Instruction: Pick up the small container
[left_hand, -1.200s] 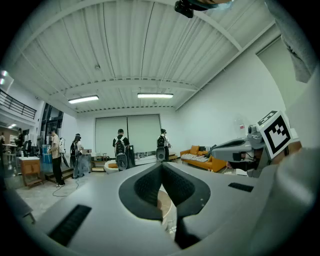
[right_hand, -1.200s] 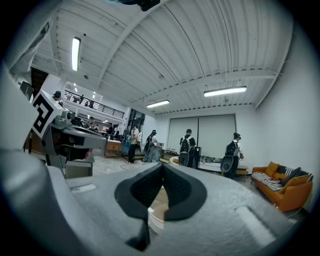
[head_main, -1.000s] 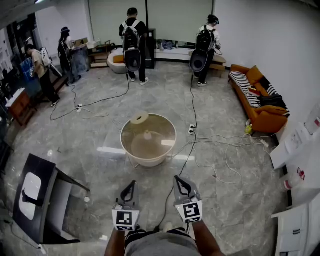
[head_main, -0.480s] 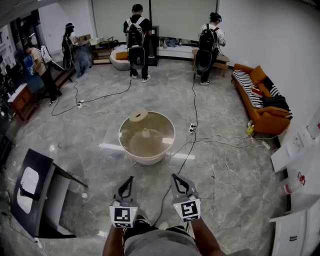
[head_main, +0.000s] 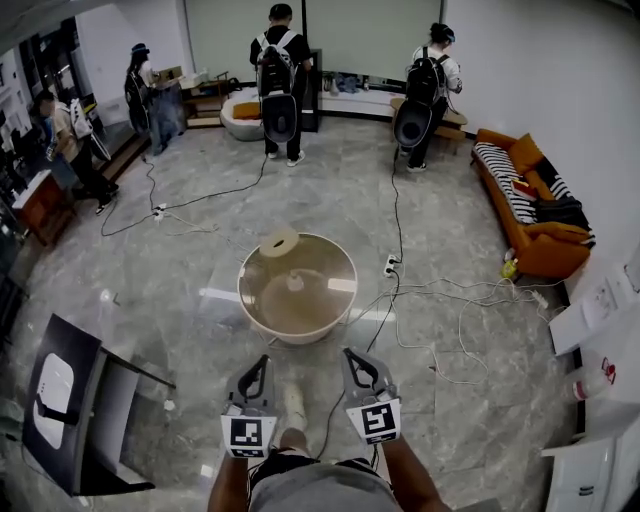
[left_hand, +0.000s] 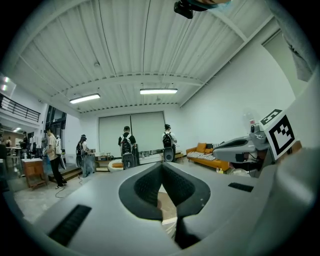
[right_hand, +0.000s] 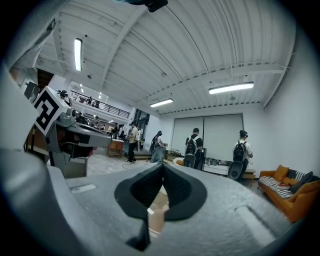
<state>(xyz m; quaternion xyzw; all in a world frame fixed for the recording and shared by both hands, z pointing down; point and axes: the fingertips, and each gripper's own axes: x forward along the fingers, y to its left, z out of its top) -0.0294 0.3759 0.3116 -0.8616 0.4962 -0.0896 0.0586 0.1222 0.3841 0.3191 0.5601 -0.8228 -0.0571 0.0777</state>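
Note:
A round glass-topped table (head_main: 335, 300) with a pale tub-like base stands on the marble floor straight ahead in the head view. On its top sits a small pale container (head_main: 295, 282), and a flat round beige disc (head_main: 279, 240) lies at its far rim. My left gripper (head_main: 263, 364) and right gripper (head_main: 353, 357) are held side by side low in that view, short of the table, and both are shut and empty. In the left gripper view the left gripper (left_hand: 162, 166) has its jaws meeting at the tip. The right gripper (right_hand: 162, 165) looks the same in its own view.
A black stand (head_main: 70, 400) is at the left. Cables (head_main: 450, 300) and a power strip (head_main: 391, 266) lie on the floor right of the table. An orange sofa (head_main: 530, 195) and white furniture (head_main: 600, 400) line the right wall. Several people stand far back.
The view has moved forward, so the table sits a little nearer and more central. A foot now shows on the floor between the grippers. Both grippers stay shut.

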